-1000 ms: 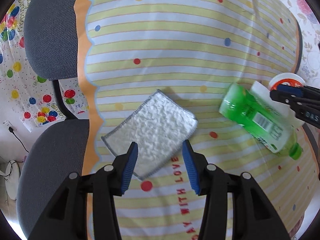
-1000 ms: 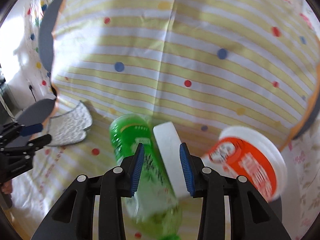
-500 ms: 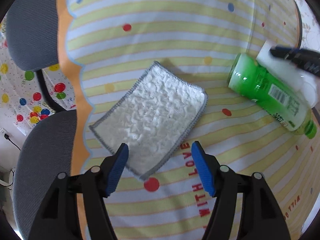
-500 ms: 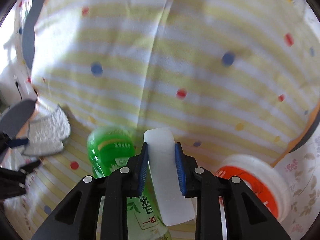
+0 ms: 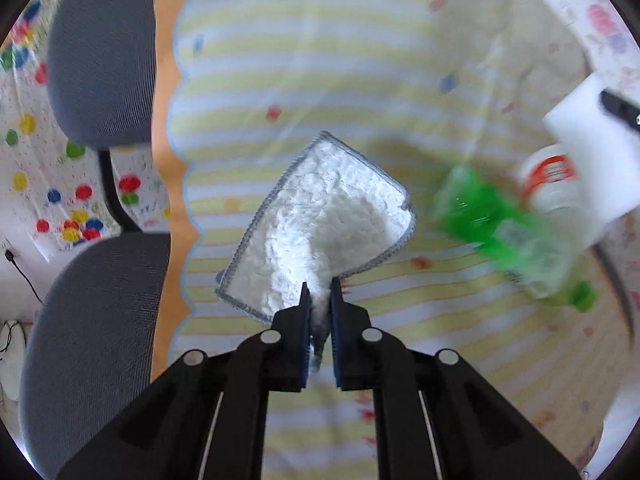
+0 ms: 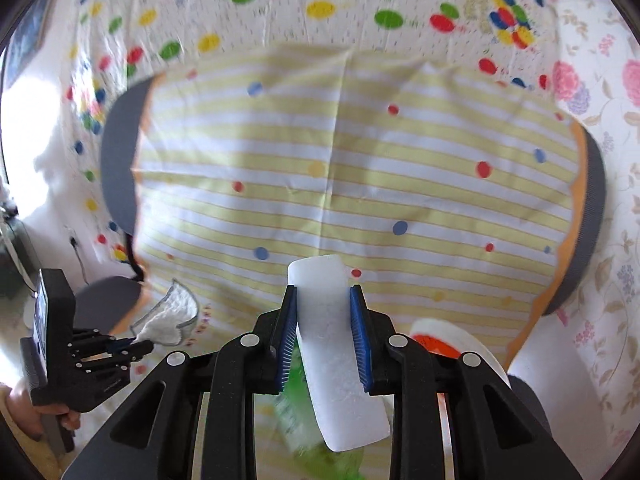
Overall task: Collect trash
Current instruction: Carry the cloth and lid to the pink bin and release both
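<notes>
My left gripper pinches the white cloth by its corner; my right gripper clamps the foam block. The green bottle and orange-labelled tub lie at three o'clock on the bench, uncollected.

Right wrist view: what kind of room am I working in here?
Probably a home dining or party corner, staged with bright covers. A table under a striped, dotted tablecloth, grey fabric chairs pulled up to it, and a balloon-print sheet hung behind. Nothing looks industrial.
</notes>
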Demonstrator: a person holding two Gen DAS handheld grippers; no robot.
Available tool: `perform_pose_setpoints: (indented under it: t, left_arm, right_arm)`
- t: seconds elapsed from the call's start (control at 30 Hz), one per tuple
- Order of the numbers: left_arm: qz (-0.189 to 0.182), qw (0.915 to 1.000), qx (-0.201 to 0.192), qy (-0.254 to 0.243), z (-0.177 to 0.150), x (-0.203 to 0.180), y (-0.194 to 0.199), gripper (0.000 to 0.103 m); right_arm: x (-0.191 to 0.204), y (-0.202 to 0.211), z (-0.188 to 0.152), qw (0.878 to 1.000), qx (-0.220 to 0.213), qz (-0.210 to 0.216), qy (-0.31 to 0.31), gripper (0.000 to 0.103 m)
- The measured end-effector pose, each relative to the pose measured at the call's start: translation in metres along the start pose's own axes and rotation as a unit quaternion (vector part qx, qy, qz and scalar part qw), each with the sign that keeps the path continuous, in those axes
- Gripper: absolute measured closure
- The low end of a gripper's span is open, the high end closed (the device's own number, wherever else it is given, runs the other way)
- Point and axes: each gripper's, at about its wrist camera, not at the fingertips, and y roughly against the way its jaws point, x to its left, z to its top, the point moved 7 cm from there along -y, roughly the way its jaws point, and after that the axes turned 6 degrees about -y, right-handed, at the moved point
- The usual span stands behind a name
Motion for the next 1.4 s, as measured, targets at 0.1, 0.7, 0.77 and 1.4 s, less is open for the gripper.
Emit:
perform_pose_setpoints:
  t: [0.1,0.7,0.77,1.4]
  left_arm:
    - [-0.001,0.9998,-0.02,-0.004,0.0,-0.027,0.029,0.097]
    - [-0.096,0.989,-0.07,-0.087,-0.064,-0.203,0.117,0.096]
    - [-0.124,0.9861,-0.066,-0.089,-0.076,-0.224,0.119,0.096]
    - [-0.255,0.9383,-0.015,-0.233,-0.149,-0.405,0.123,0.096]
  right_arm:
    - [-0.003,0.027,-0.021,1.0,-0.002,0.01,-0.024,0.076]
    - [-0.075,0.162,-0.172,0.988,0.007,-0.043,-0.149,0.076]
    - [-0.09,0.179,-0.189,0.985,0.006,-0.055,-0.166,0.076]
    - [-0.22,0.294,-0.354,0.924,0.042,-0.244,-0.29,0.072]
